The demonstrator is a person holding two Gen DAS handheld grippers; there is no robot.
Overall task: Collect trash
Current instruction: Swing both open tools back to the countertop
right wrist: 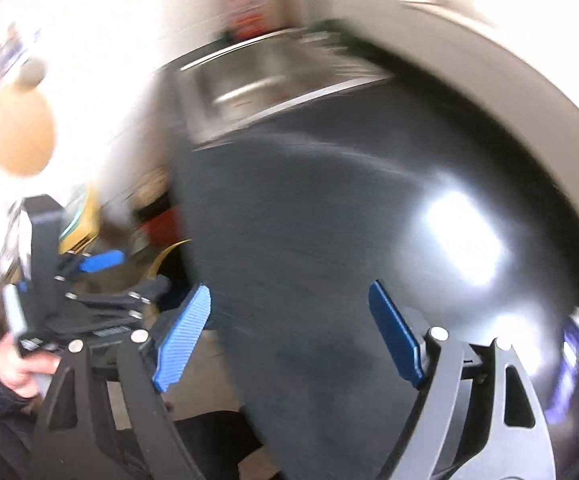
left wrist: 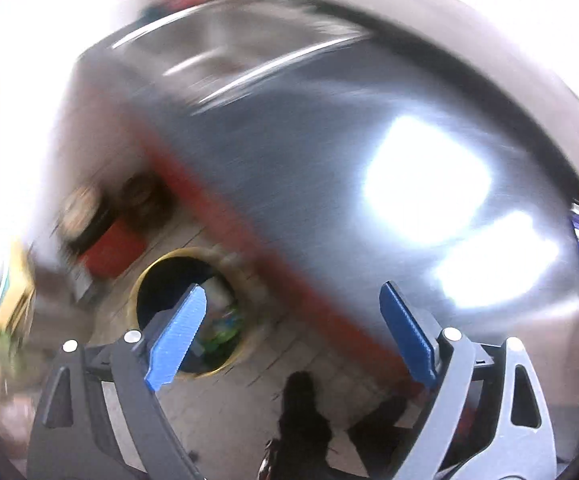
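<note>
Both views are motion-blurred. A round bin with a yellow rim [left wrist: 150, 270] stands on the tiled floor below the counter edge, with green and white trash [left wrist: 221, 324] inside. My left gripper [left wrist: 293, 334] is open and empty, held above the floor and counter edge, its left finger over the bin. My right gripper [right wrist: 289, 330] is open and empty above the dark counter [right wrist: 329, 220]. The left gripper [right wrist: 101, 261] also shows at the left of the right wrist view, held in a hand. No loose trash shows on the counter.
A dark glossy counter [left wrist: 309, 152] with a red front edge [left wrist: 249, 232] fills both views. A steel sink [left wrist: 225, 48] lies at its far end. A red box [left wrist: 113, 252] and jars stand on the floor near the bin. A shoe [left wrist: 301, 412] shows below.
</note>
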